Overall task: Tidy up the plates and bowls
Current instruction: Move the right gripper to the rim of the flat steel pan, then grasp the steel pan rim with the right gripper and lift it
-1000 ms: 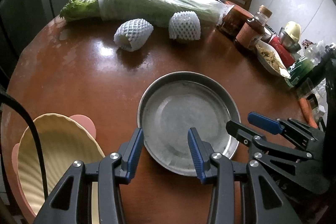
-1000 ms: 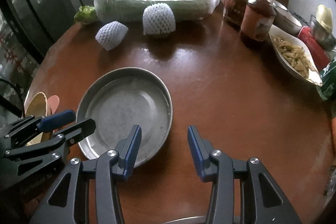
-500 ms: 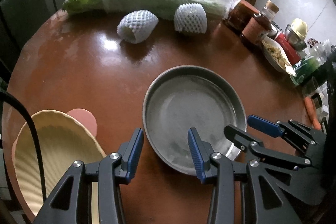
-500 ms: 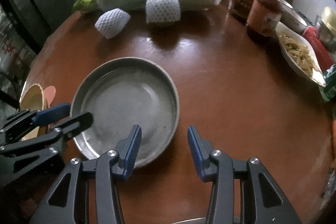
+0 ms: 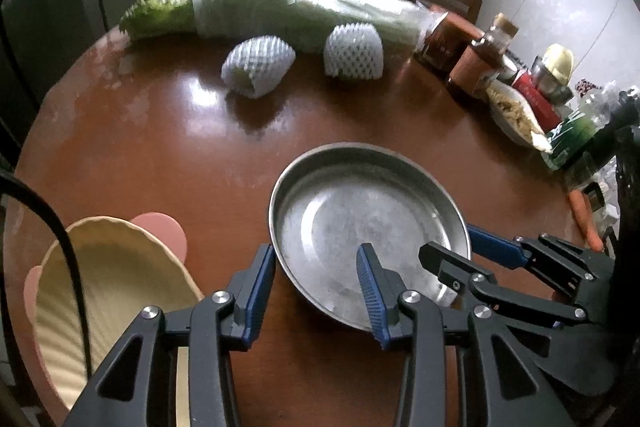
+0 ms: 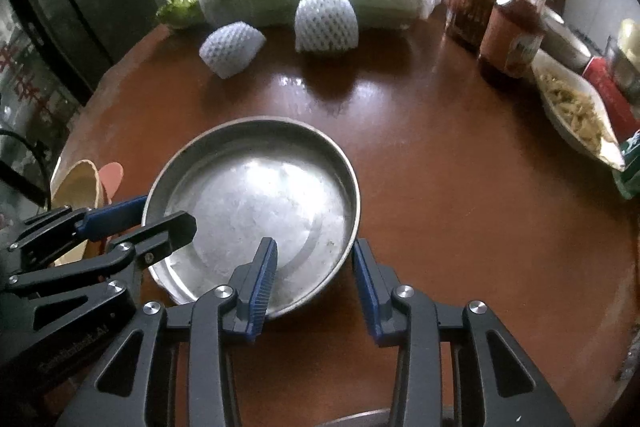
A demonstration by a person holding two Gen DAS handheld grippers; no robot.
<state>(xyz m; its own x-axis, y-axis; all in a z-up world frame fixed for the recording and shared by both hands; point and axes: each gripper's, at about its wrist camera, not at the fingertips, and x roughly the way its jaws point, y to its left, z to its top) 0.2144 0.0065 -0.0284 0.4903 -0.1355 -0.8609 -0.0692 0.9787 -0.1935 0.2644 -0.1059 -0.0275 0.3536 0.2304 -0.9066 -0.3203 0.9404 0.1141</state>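
I hold both grippers spread wide, each straddling the near rim of the one metal plate [image 5: 368, 223] on the brown table [image 5: 160, 155]: left gripper [image 5: 316, 291] at its left edge, right gripper [image 6: 314, 283] at its right, equally near. The plate lies straight ahead, round, no long axis. One cream bowl [image 5: 108, 291] sits left, over one pink plate [image 5: 164, 229].

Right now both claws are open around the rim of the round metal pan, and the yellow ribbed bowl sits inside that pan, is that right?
Not quite. The yellow ribbed bowl sits apart from the round metal pan, on a pink plate to its left, as the left wrist view shows. The left claw and right claw are indeed open, each straddling the pan's rim.
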